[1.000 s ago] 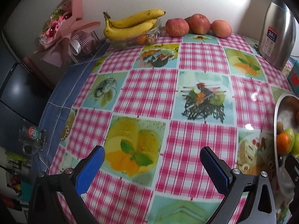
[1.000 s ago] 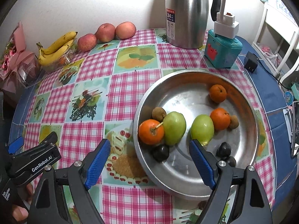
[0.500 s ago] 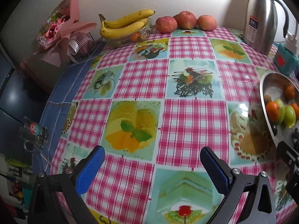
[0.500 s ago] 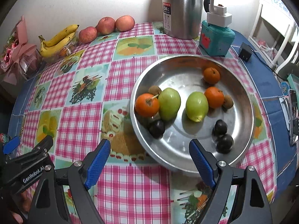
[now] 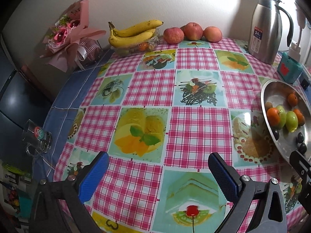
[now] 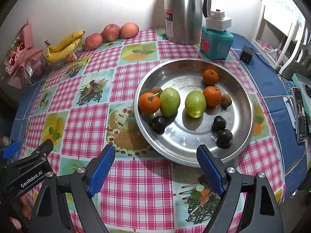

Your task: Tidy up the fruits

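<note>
Left blue-padded black gripper [image 5: 157,171]: jaws spread, empty, angled down over the pink checked tablecloth [image 5: 196,128]. Right blue-padded black gripper [image 6: 155,166]: jaws spread, empty, hovering at the near rim of the round steel bowl [image 6: 243,97] holding oranges, green fruits, dark plums. Yellow bananas [image 5: 134,32], three red apples [image 5: 192,32], steel thermos jug [image 6: 182,11] along the white wall.

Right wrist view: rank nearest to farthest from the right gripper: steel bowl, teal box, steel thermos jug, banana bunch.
1. Round steel bowl: just ahead of the open right gripper.
2. Teal box: behind the bowl, right of centre.
3. Steel thermos jug: by the wall, just past the box.
4. Yellow banana bunch: far left corner.
</note>
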Demonstrator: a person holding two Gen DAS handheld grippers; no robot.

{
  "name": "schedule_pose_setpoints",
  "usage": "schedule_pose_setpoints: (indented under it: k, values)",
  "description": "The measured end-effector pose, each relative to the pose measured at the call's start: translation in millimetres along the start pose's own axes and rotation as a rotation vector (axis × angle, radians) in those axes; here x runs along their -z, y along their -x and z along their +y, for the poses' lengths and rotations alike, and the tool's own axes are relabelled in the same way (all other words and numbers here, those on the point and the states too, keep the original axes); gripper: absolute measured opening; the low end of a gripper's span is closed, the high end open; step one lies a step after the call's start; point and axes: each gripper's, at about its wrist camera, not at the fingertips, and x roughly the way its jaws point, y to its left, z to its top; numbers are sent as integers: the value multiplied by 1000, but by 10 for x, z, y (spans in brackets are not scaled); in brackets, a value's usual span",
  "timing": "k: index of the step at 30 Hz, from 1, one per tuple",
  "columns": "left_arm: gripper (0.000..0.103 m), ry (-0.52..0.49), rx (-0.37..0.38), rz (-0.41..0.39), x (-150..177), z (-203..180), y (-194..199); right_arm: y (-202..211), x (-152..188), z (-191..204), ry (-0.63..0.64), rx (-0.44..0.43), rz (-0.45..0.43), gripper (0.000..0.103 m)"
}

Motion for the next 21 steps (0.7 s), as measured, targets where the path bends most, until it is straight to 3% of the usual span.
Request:
schedule_pose_setpoints:
  k: [6,21]
  values:
    - [103,9,8,-16,11,34,72,110,6,-7,1,2,-36,86]
    - [103,-4,29,-5,15,0,72,92,5,-24,-3,-3,-23,86]
